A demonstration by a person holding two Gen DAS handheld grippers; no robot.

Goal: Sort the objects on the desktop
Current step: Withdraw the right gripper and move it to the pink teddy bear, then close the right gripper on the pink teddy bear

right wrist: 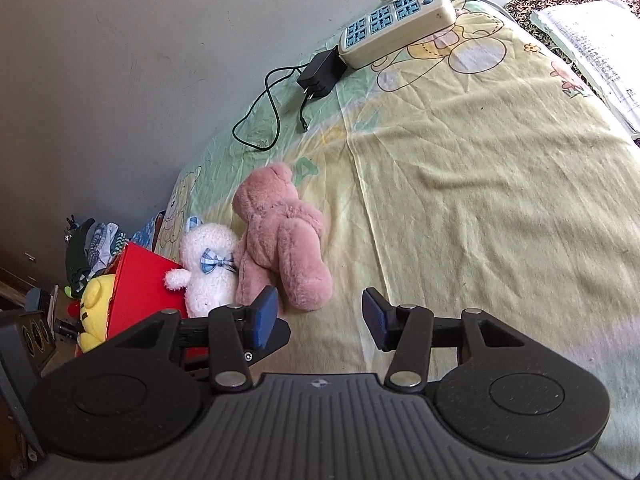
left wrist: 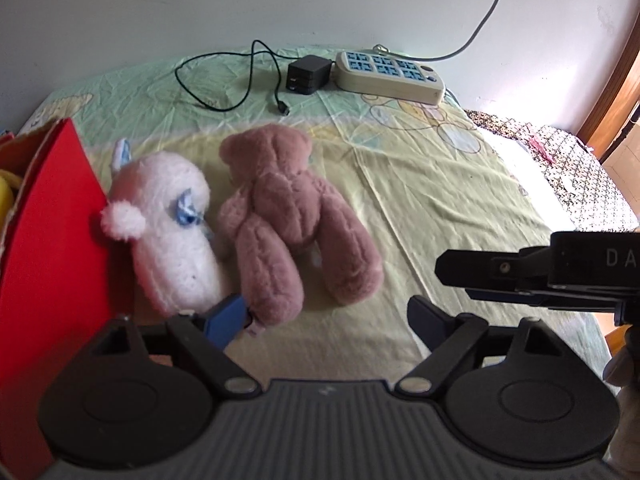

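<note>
A pink-brown teddy bear [left wrist: 288, 216] [right wrist: 280, 240] lies face down on the yellow-green sheet, legs toward me. A white plush [left wrist: 172, 220] [right wrist: 210, 272] with a blue bow lies against its left side and touches the red box [left wrist: 52, 240] [right wrist: 144, 280]. My left gripper [left wrist: 326, 320] is open just short of the bear's feet, and its left pad [left wrist: 226, 320] sits beside the bear's left foot. My right gripper [right wrist: 320, 318] is open with bare sheet between its pads. In the left wrist view the right gripper [left wrist: 452, 280] reaches in from the right edge.
A yellow plush [right wrist: 96, 300] sits in the red box. A beige power strip [left wrist: 390, 76] [right wrist: 396, 26], a black adapter [left wrist: 308, 74] [right wrist: 322, 72] and its cable lie by the wall. Papers [right wrist: 592, 48] lie at the far right. The sheet [right wrist: 480, 200] right of the bear is bare.
</note>
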